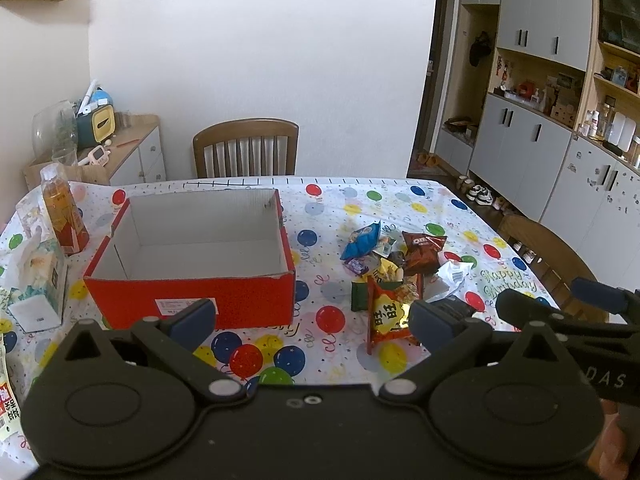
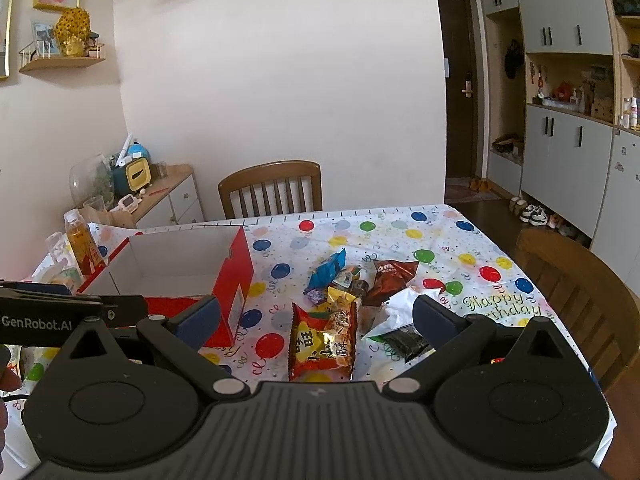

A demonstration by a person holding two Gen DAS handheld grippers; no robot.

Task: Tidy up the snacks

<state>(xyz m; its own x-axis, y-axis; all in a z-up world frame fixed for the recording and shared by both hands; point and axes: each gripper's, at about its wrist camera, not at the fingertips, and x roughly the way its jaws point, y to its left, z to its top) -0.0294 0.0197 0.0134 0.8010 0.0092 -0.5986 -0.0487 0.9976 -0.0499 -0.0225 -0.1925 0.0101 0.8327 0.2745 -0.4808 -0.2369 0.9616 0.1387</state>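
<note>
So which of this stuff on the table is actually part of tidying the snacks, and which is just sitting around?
Part of the job:
red box, open and bare inside
red snack bag
blue snack bag
brown snack bag
white wrapper

Just lying about:
drink bottle
tissue pack
chair

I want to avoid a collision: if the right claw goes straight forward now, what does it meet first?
Probably the red-and-yellow snack packet, lying between the open right claw's fingers; depth is unclear.

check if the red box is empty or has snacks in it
Empty: the red box shows only bare white walls and floor; the snacks lie on the tablecloth beside it.
</note>
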